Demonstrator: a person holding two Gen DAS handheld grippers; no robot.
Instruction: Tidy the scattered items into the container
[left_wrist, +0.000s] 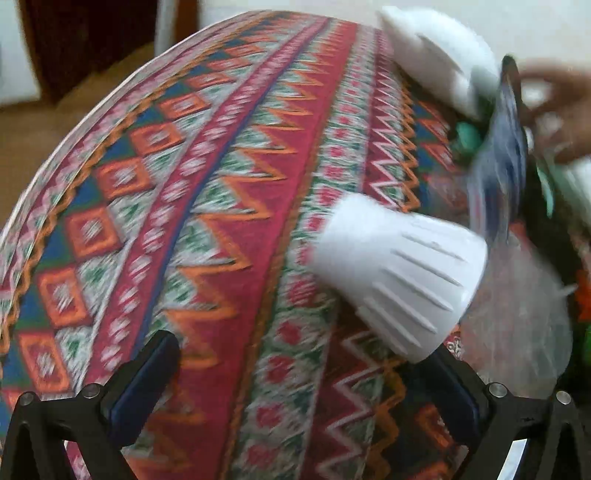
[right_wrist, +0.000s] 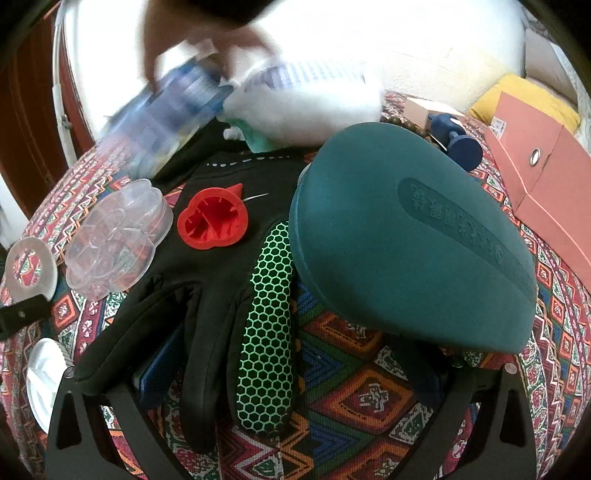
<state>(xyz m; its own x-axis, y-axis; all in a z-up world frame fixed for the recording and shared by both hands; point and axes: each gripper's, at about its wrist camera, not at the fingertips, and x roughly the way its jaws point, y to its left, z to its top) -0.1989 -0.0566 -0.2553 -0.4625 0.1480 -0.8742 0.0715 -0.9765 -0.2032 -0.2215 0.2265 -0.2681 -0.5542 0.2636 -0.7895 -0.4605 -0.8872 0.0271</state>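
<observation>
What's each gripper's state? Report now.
Left gripper: open, holding nothing.
Right gripper: open; black glove lies between its fingers, ungripped.

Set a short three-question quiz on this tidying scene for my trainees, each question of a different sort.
1. True or false: the red cap lies on the black glove.
2. What colour is the glove's honeycomb patch? A yellow, B green, C white.
3. Fill in: the left hand-held gripper has a ___ ribbed cup near its right finger.

Key: 1 true; 2 B; 3 white.
</observation>
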